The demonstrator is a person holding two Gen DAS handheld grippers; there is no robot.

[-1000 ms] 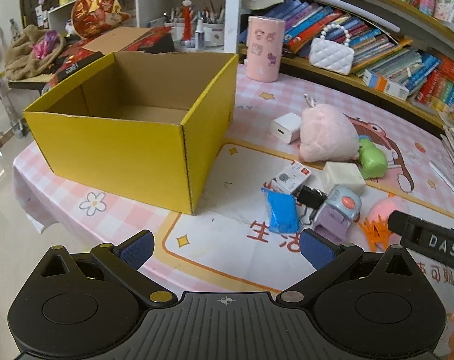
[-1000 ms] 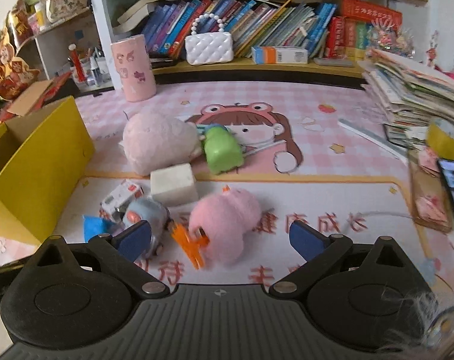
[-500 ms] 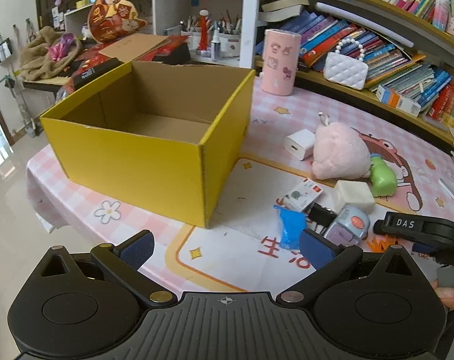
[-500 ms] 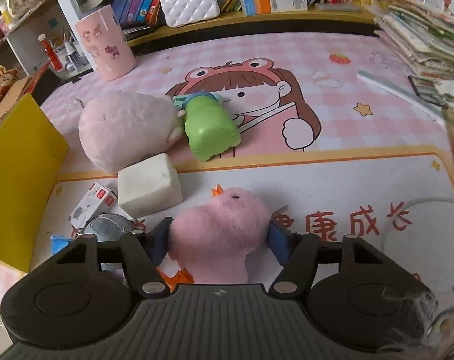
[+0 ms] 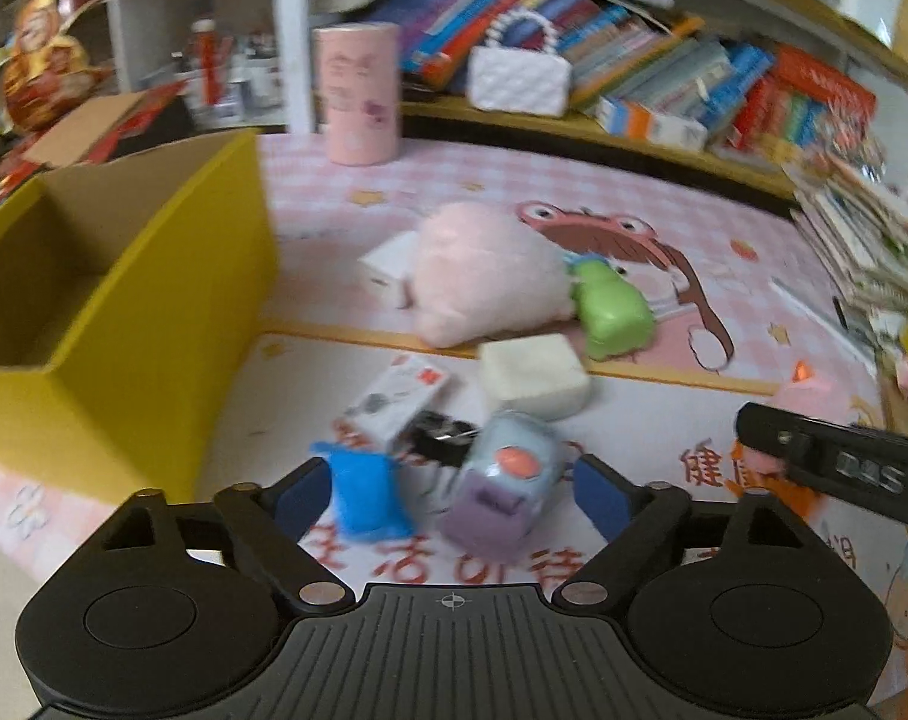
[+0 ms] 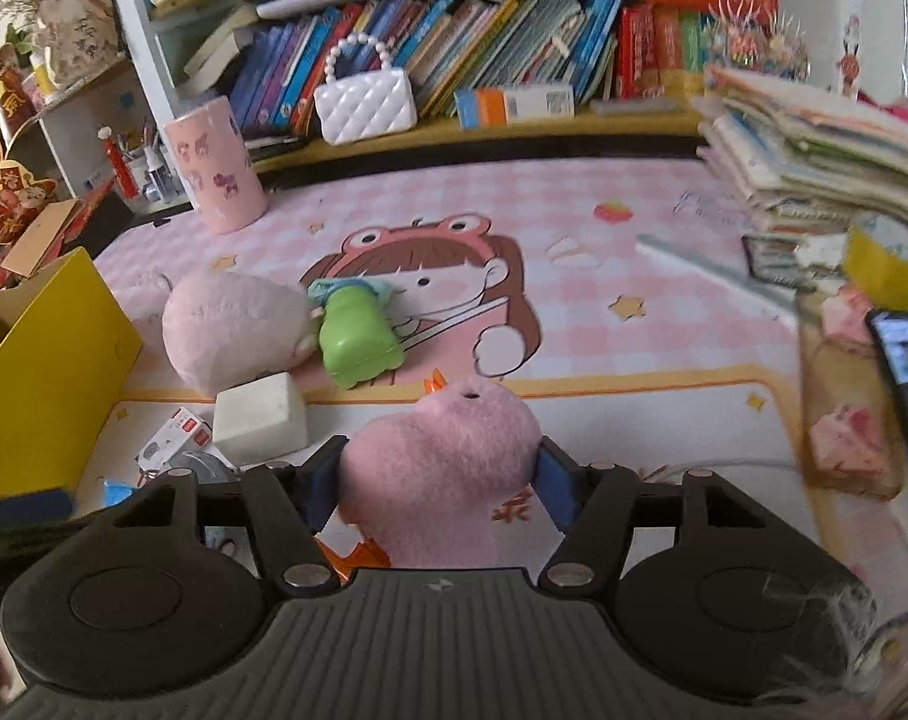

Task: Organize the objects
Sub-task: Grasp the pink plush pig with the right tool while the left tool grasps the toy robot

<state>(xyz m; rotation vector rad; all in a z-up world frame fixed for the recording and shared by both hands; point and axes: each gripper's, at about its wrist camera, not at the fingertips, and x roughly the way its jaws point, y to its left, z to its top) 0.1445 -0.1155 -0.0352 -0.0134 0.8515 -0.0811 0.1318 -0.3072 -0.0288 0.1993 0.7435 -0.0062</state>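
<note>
Right tongs [image 6: 439, 483] squeeze fuzzy pink plush [image 6: 442, 456]; boxy yellow cardboard carton [image 6: 52, 360] beside.

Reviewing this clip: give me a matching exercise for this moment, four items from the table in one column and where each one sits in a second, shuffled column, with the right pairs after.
Items
1. small pink plush toy
2. green frog toy
3. pink cylindrical holder
4. yellow cardboard box

Places
A. standing upright at the back of the table, near the bookshelf
B. at the table's left edge, open on top
C. clamped between the right gripper's pads
D. lying against the large pale pink plush

Pairs: 1-C, 2-D, 3-A, 4-B
</note>
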